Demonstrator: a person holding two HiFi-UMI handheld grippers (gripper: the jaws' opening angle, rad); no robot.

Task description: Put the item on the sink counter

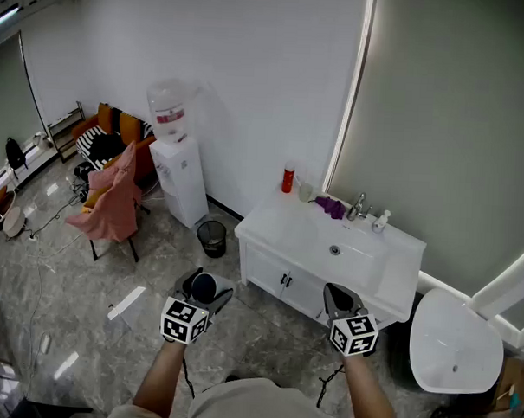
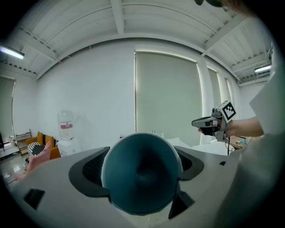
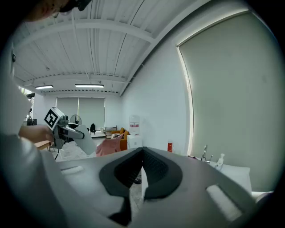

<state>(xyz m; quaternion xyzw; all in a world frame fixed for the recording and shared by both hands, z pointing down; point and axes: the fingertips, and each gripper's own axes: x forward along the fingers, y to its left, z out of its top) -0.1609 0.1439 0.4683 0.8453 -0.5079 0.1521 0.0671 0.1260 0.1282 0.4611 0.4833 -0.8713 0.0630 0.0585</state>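
A dark teal cup sits between the jaws of my left gripper, its round hollow facing the camera, and the pads press on both its sides. In the head view the cup is held over the floor, left of the white sink counter. My right gripper hangs in front of the counter's cabinet. Its jaws are shut with nothing between them. Each gripper shows in the other's view: the right gripper, the left gripper.
On the counter stand a red bottle, a purple cloth, a faucet and a soap bottle. A water dispenser, a black bin and a chair with pink cloth stand to the left. A white fixture is at right.
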